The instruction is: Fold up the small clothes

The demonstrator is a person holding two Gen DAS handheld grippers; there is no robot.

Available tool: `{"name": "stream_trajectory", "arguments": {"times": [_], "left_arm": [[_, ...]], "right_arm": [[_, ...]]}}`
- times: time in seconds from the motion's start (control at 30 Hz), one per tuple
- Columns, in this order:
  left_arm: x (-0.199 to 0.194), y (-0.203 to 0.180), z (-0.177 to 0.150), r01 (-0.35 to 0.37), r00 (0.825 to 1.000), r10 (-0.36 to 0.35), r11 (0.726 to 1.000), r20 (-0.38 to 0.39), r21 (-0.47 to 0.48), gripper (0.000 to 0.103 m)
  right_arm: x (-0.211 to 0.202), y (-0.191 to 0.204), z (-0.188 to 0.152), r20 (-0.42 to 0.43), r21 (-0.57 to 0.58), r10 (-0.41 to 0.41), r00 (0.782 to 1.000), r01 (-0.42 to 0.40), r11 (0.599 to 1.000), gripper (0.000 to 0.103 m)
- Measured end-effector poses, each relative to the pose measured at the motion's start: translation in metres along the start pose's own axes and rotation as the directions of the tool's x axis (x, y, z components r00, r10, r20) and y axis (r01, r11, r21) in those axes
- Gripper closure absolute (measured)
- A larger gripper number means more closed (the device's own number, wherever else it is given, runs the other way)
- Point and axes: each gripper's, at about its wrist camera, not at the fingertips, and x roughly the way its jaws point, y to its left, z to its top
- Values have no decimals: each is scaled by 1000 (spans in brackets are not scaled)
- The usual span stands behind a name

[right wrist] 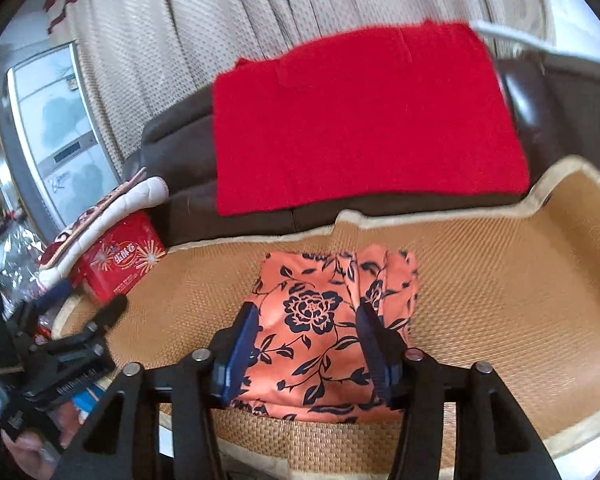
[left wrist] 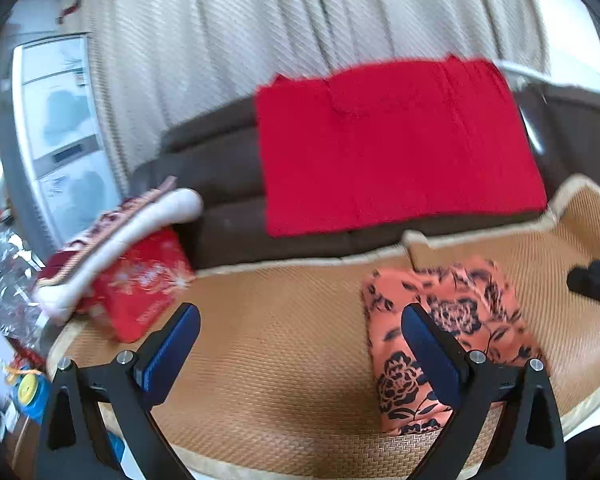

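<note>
A folded orange garment with dark flower print [left wrist: 472, 304] [right wrist: 320, 272] lies flat on the woven straw mat [left wrist: 260, 400] [right wrist: 500, 300] that covers the sofa seat. My left gripper [left wrist: 300, 312] hovers left of it, jaws wide open with only mat between them; in the right wrist view the left gripper [right wrist: 88, 298] shows at the left edge. My right gripper [right wrist: 308, 310] hangs above the garment's near half, jaws partly apart, pads not pressing the cloth; the left wrist view catches the right gripper's tip [left wrist: 596, 280]. A red sweater [left wrist: 400, 140] [right wrist: 360, 120] is spread over the dark sofa back.
A red printed box [left wrist: 144, 288] [right wrist: 120, 260] and a folded white-and-red padded cloth [left wrist: 120, 236] sit at the mat's left end. Crinkled foil wrap [left wrist: 4, 272] and a tall white appliance [left wrist: 60, 128] stand further left. Cream curtains [left wrist: 300, 20] hang behind the sofa.
</note>
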Motion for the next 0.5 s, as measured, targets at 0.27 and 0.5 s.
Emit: {"name": "stream_trajectory", "arguments": {"times": [0.27, 0.5], "left_arm": [[-60, 33, 20, -14, 999, 18, 996, 47, -84, 2], [-107, 49, 32, -9, 996, 19, 994, 88, -112, 2]], "right_arm": [[-67, 36, 0, 12, -43, -44, 999, 45, 998, 37], [-118, 53, 1, 60, -68, -52, 997, 56, 996, 35]]}}
